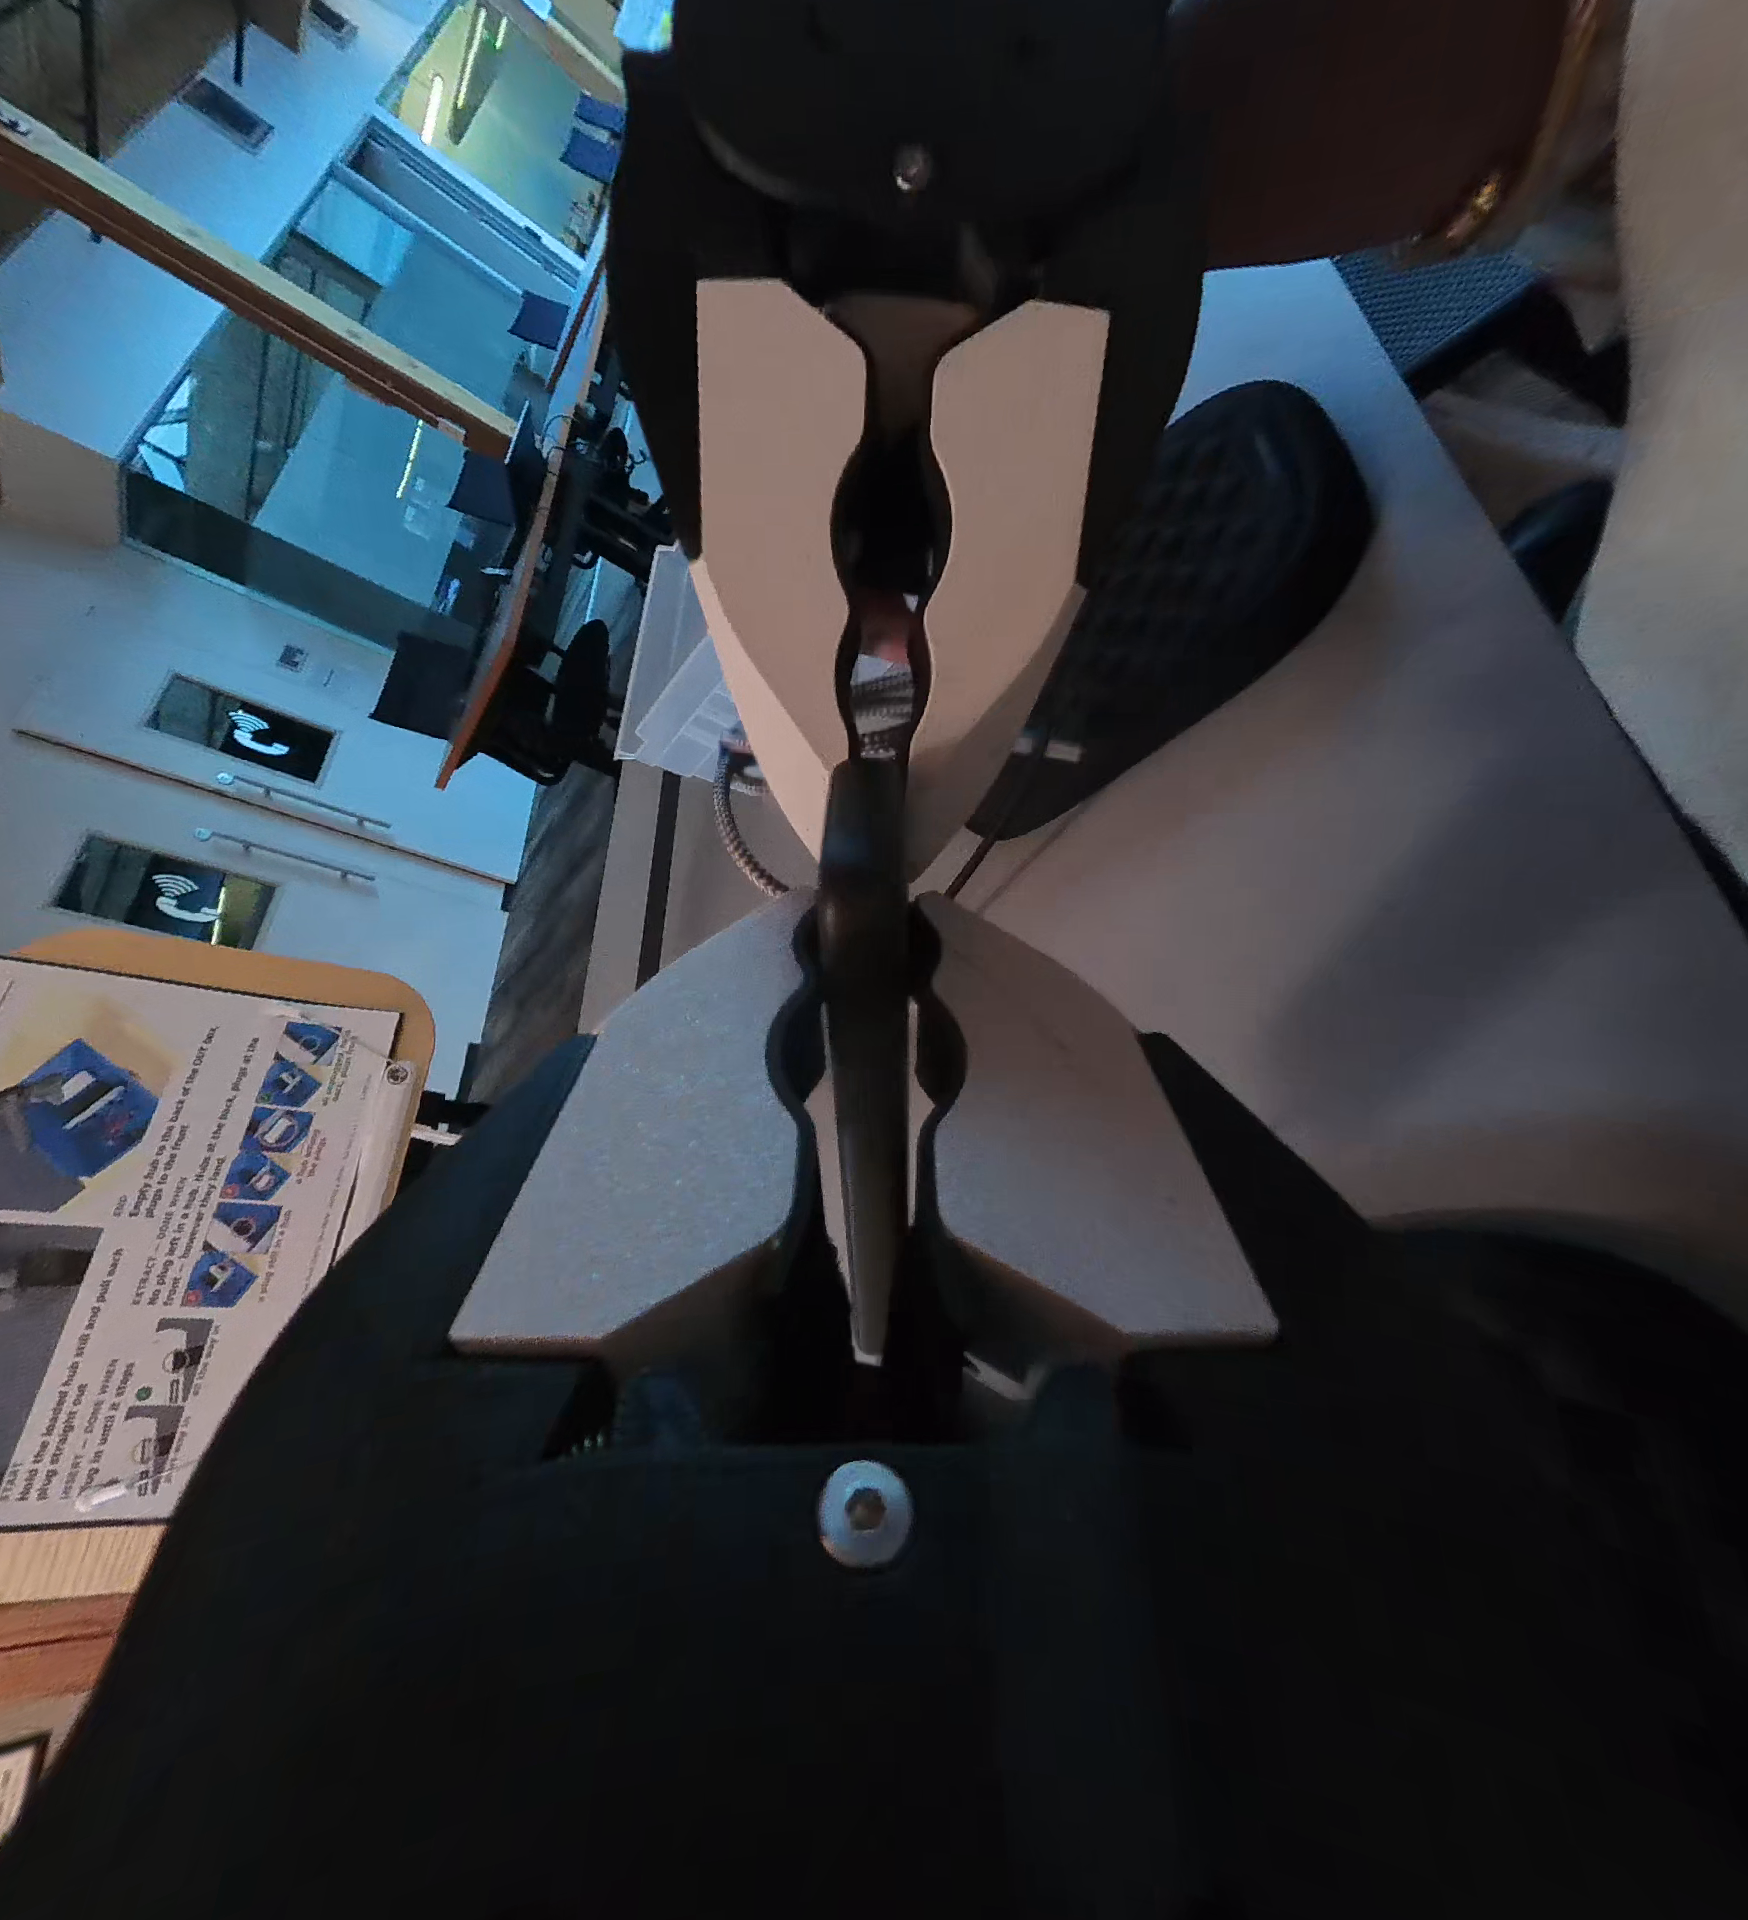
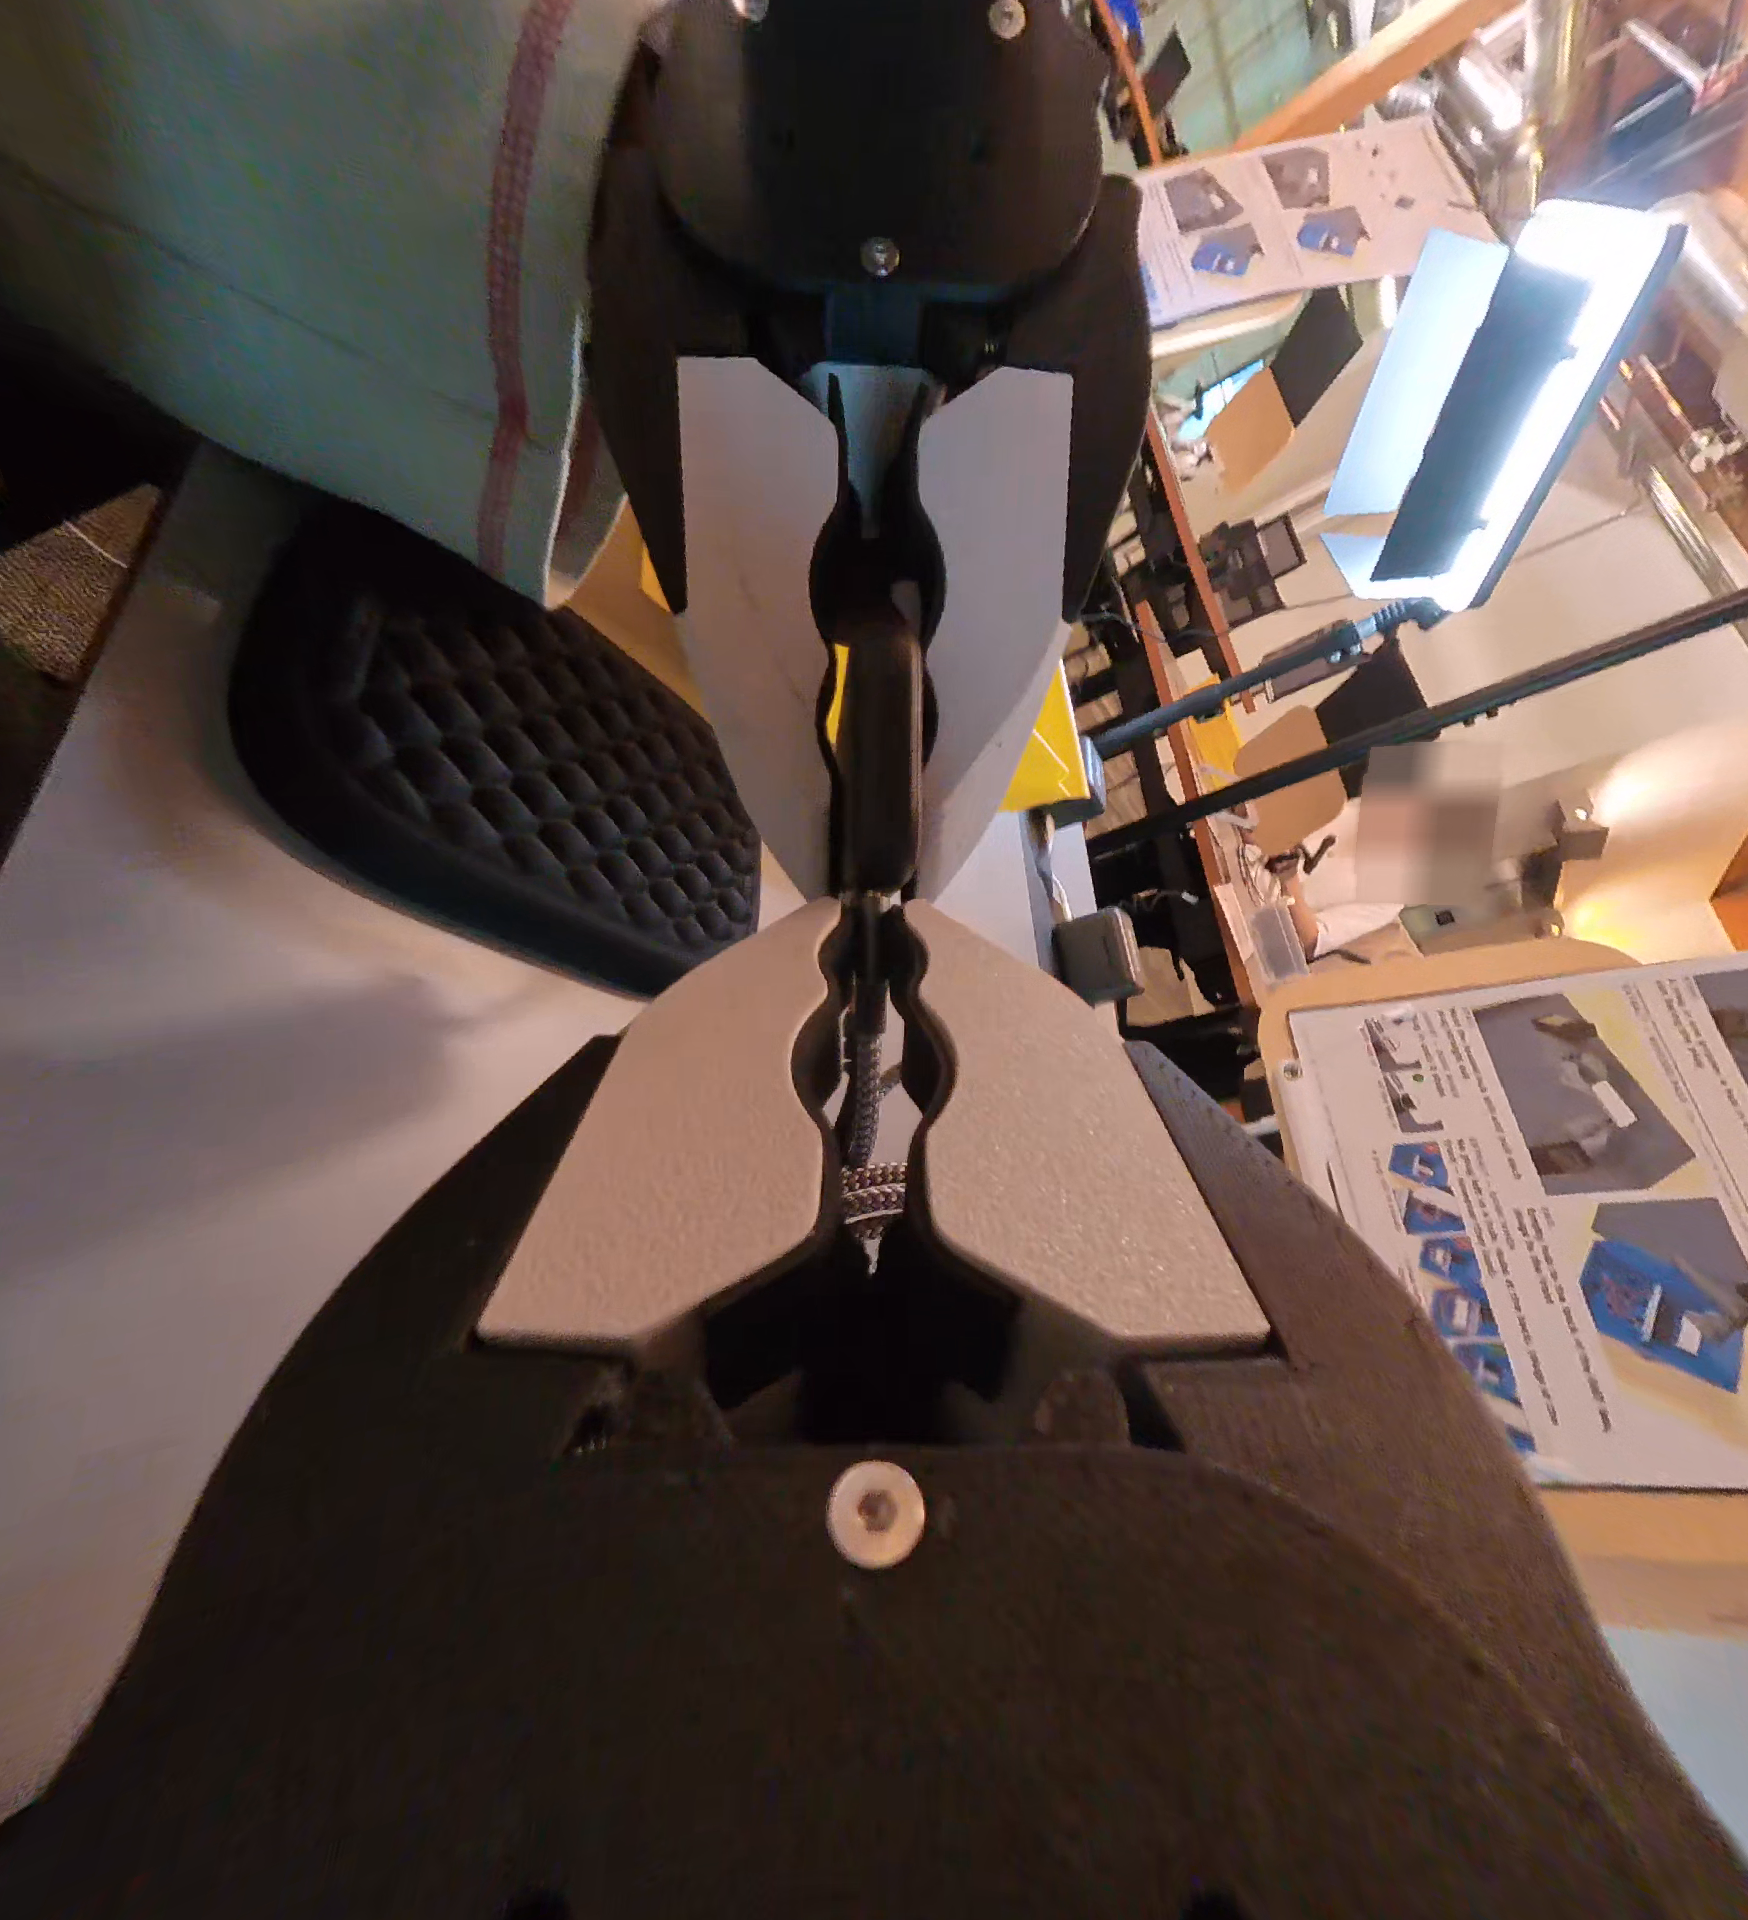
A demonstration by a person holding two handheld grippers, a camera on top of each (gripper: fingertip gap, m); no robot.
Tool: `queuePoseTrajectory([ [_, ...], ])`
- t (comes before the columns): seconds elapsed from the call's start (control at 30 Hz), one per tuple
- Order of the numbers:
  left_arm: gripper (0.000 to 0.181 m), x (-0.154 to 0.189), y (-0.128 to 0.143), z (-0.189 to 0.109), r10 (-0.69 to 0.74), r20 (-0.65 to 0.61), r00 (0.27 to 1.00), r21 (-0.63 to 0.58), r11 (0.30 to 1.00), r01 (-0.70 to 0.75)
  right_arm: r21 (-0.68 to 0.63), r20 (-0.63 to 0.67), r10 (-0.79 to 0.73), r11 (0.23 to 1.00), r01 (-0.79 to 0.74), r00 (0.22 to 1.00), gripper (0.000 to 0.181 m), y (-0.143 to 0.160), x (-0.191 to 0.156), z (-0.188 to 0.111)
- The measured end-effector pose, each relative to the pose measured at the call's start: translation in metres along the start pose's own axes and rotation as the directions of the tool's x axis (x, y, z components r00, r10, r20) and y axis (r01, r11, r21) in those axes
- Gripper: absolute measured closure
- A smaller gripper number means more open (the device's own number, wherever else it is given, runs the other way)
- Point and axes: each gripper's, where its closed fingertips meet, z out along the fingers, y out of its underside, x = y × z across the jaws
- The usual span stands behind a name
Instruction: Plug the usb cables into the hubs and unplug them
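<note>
The two grippers face each other tip to tip above a white table (image 1: 1369, 935). My left gripper (image 1: 865, 914) is shut on a flat black hub (image 1: 865, 1091) held edge-on between its grey fingers. In the right wrist view the left gripper (image 2: 875, 883) hangs from the top, with the hub (image 2: 880, 748) in it. My right gripper (image 2: 875, 920) is shut on a braided usb cable (image 2: 865, 1184) just behind its plug (image 2: 868, 940). The plug's metal end meets the hub's end; how deep it sits is hidden. The right gripper (image 1: 870, 764) and cable (image 1: 745, 831) also show in the left wrist view.
A black honeycomb-textured pad (image 2: 496, 748) lies on the table below the grippers, also in the left wrist view (image 1: 1213, 582). Printed instruction sheets (image 1: 143, 1226) (image 2: 1597, 1195) stand to the sides. A person's pale clothing (image 2: 278, 260) is close behind. A lit lamp panel (image 2: 1493, 405) stands farther off. My two grippers' fingertips are within a few centimetres of each other.
</note>
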Motion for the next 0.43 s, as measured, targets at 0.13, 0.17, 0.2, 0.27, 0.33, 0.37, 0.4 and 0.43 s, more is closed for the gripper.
queuePoseTrajectory([
  [0.13,0.169,0.004,-0.004,-0.006,0.016,-0.009,1.0,0.017,1.0,-0.016,0.047,0.015,-0.025,0.999,0.024,1.0,0.176,-0.005,-0.004,0.001],
  [0.17,0.169,0.005,-0.004,-0.007,0.021,-0.01,1.0,0.008,1.0,-0.021,0.045,0.022,-0.025,0.999,0.024,0.999,0.176,-0.005,-0.005,0.001],
  [0.2,0.169,0.007,-0.003,-0.008,0.022,-0.013,1.0,0.005,1.0,-0.022,0.045,0.029,-0.024,0.999,0.023,0.999,0.176,-0.006,-0.007,0.002],
  [0.27,0.169,0.009,-0.004,-0.009,0.009,-0.023,1.0,0.022,1.0,-0.008,0.047,0.043,-0.019,0.999,0.017,0.999,0.176,-0.006,-0.009,0.003],
  [0.33,0.169,0.011,-0.005,-0.01,-0.012,-0.031,0.999,0.049,0.999,0.013,0.046,0.058,-0.01,0.999,0.008,0.998,0.176,-0.006,-0.011,0.003],
  [0.37,0.169,0.013,-0.006,-0.01,-0.018,-0.034,0.999,0.061,0.998,0.02,0.043,0.066,-0.008,0.999,0.005,0.998,0.176,-0.006,-0.013,0.002],
  [0.4,0.169,0.014,-0.008,-0.01,-0.019,-0.037,0.999,0.068,0.997,0.021,0.04,0.073,-0.009,0.999,0.006,0.997,0.176,-0.006,-0.014,0.002],
  [0.43,0.169,0.015,-0.01,-0.01,-0.015,-0.035,0.999,0.07,0.997,0.018,0.034,0.078,-0.01,0.999,0.008,0.997,0.175,-0.006,-0.015,0.0],
])
